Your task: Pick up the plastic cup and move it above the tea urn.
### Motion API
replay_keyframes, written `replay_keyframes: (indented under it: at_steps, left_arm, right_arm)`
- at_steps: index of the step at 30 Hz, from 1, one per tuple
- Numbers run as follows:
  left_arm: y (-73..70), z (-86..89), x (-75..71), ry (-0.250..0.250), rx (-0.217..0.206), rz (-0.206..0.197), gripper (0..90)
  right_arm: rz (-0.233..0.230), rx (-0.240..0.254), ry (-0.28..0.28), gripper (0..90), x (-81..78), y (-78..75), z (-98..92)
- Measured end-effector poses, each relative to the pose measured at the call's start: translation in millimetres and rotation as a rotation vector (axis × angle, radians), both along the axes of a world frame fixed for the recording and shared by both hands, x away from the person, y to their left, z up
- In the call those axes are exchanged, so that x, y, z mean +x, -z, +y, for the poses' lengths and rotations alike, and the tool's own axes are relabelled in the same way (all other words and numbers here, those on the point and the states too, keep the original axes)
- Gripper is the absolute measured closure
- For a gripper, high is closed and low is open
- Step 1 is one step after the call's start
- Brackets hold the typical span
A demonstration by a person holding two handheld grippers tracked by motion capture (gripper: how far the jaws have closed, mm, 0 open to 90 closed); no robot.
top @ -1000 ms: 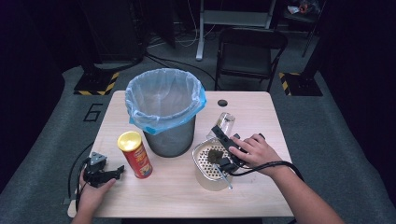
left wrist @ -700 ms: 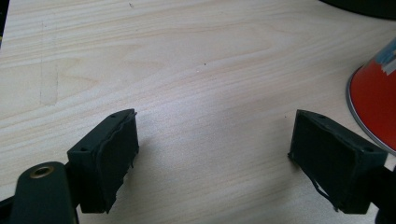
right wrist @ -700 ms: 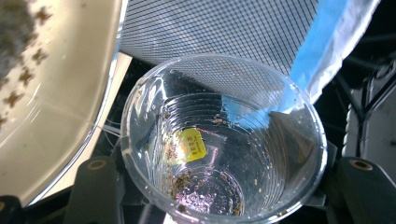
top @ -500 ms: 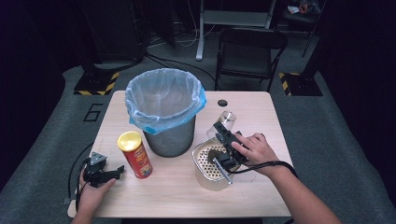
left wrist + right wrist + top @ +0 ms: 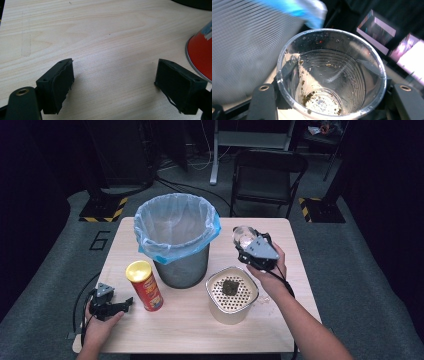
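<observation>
The right tool (image 5: 248,245) is gripping a clear plastic cup (image 5: 243,236) by its sides, holding it in the air just to the right of the mesh bin (image 5: 177,245) with its blue liner, above and behind the white strainer pot (image 5: 231,294); bits of dark residue are sticking inside the cup. The left tool (image 5: 120,304) is resting spread wide with nothing in it on the counter (image 5: 280,320), well to the left of the bin, close beside the red crisp can (image 5: 145,286).

The bin (image 5: 177,242) stands close on my cup's (image 5: 244,236) left. Right of the bin, the strainer pot (image 5: 232,294) blocks the bench (image 5: 295,270); the far corner lies bare.
</observation>
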State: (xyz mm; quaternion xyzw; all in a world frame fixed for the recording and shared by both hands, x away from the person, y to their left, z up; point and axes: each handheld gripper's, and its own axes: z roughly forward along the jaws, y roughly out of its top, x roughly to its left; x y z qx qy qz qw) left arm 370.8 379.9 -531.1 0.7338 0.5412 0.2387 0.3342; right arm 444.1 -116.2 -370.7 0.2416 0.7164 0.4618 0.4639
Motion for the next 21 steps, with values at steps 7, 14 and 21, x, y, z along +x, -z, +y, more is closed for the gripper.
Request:
replay_keyframes:
  at_steps: [7,14,21]
  left_arm:
    - [0.0,-0.2,-0.1,0.007,-0.001,0.000,15.0]
    - [-0.8,0.1,-0.3,0.012,0.000,0.011,15.0]
    - [0.3,-1.4,0.9,-0.005,-0.008,0.005,14.1]
  right_arm:
    - [0.220,0.350,-0.012,36.3,25.9,-3.5,-13.7]
    - [0.353,0.476,-0.113,36.4,27.7,-8.4,-18.8]
    - [0.379,0.425,-0.190,36.2,14.4,-20.4,-16.3]
